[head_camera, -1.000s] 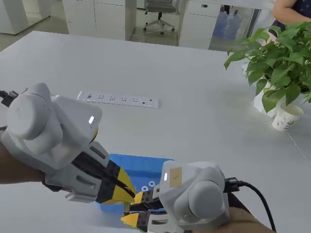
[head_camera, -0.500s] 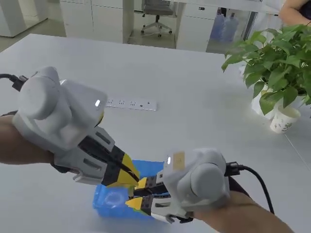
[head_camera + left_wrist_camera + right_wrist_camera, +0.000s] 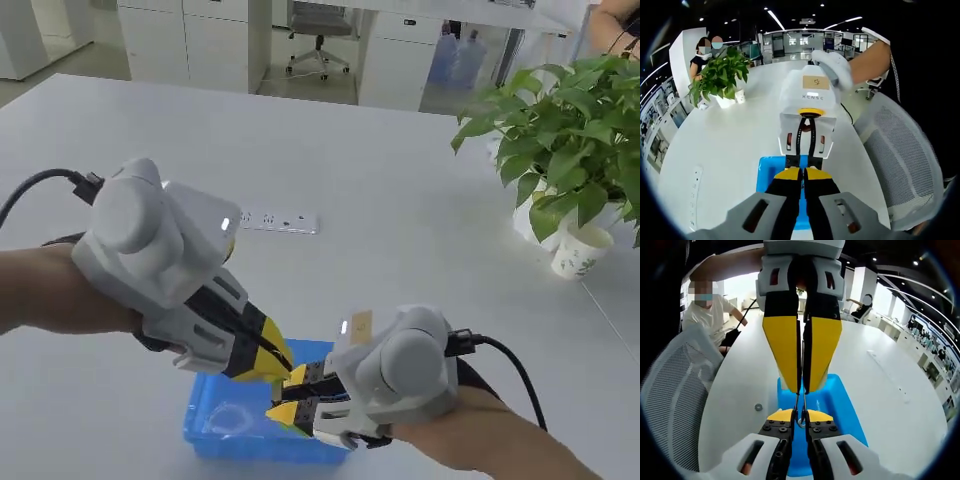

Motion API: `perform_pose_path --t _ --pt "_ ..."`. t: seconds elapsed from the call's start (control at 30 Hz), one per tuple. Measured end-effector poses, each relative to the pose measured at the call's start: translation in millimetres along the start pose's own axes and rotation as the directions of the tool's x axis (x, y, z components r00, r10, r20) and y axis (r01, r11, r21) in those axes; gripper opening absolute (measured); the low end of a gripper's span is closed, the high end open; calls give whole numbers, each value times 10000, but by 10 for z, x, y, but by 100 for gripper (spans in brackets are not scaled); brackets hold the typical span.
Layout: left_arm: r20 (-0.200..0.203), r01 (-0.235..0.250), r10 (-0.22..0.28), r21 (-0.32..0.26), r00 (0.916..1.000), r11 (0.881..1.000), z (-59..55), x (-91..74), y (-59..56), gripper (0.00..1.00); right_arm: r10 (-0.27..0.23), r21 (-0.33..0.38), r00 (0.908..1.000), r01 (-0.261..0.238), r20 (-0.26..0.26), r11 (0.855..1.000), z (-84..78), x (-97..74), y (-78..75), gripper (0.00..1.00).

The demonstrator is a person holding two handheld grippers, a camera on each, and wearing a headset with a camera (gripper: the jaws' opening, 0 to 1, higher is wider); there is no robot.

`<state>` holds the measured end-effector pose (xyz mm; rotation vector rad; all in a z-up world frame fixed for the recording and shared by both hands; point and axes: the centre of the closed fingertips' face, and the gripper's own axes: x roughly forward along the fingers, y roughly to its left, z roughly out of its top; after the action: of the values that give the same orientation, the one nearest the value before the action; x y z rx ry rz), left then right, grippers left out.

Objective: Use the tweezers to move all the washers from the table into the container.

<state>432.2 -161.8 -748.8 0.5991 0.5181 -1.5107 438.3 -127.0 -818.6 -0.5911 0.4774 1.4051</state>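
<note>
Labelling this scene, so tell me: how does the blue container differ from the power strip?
The container is blue, walled, and sits under the left tongs and right tongs; the power strip is white, flat, long and lies farther back, uncovered. Both rest on the white table.

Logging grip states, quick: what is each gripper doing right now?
Left gripper: closed on the tweezers.
Right gripper: closed; what it holds cannot be told.

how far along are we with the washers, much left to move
Done: no washers can be made out inside the blue container, so no count. In hand: the left gripper holds the tweezers over the container, their tips meeting the right gripper. Left: at least one loose washer lies on the table beside the container.
</note>
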Motion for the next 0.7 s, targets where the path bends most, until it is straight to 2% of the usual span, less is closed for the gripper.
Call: perform_pose_path --t 0.17,0.53,0.7 --pt "-33 92 -92 -134 10000 9999 -63 66 52 4 32 177 9999 -30 -145 9998 -70 44 -31 9" --pt "-95 275 -278 -291 9996 9992 -178 192 88 4 148 560 9991 -126 -396 9984 -228 130 -43 10" --pt "-30 274 -276 -377 9996 9989 -188 222 95 4 92 715 9990 -61 -427 9974 -267 140 -58 10"
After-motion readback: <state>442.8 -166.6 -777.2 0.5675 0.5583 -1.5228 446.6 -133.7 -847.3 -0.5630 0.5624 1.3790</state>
